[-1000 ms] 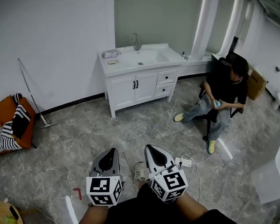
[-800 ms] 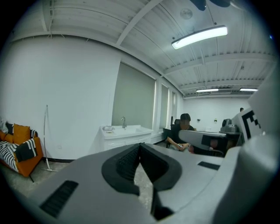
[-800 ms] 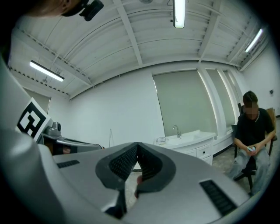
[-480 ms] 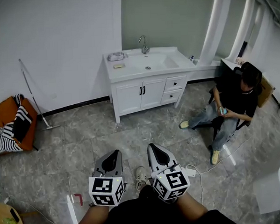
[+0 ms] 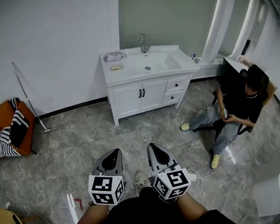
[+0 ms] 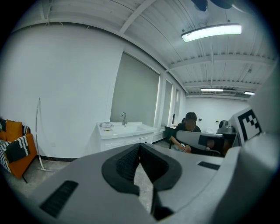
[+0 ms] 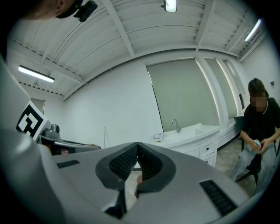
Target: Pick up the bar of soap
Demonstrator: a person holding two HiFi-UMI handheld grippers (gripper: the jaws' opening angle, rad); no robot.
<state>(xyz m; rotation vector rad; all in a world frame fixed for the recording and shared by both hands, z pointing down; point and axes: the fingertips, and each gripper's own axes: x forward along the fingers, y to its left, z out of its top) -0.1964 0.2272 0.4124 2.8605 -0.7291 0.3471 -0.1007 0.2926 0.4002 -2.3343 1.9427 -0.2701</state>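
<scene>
The bar of soap (image 5: pixel 116 67) is a small pale yellow block on the white vanity top (image 5: pixel 128 73), left of the basin and in front of a small dish (image 5: pixel 112 56). In the left gripper view the bar of soap (image 6: pixel 107 129) is tiny and far off. Both grippers hang low in front of the person's body, several steps from the vanity. My left gripper (image 5: pixel 115 153) is shut with nothing in it. My right gripper (image 5: pixel 152 147) is also shut and empty. In each gripper view the black pads meet at the tip, left gripper (image 6: pixel 140 146), right gripper (image 7: pixel 138 146).
A person sits on a chair (image 5: pixel 237 99) right of the vanity. A long-handled mop (image 5: pixel 30 108) leans on the left wall by an orange seat with striped cloth (image 5: pixel 10 127). A power strip and cable (image 5: pixel 194 175) lie on the grey tile floor near my right gripper.
The vanity and the seated person have shifted slightly in the head view as the person's head moved. Both grippers stay shut, side by side, in the same low place.
</scene>
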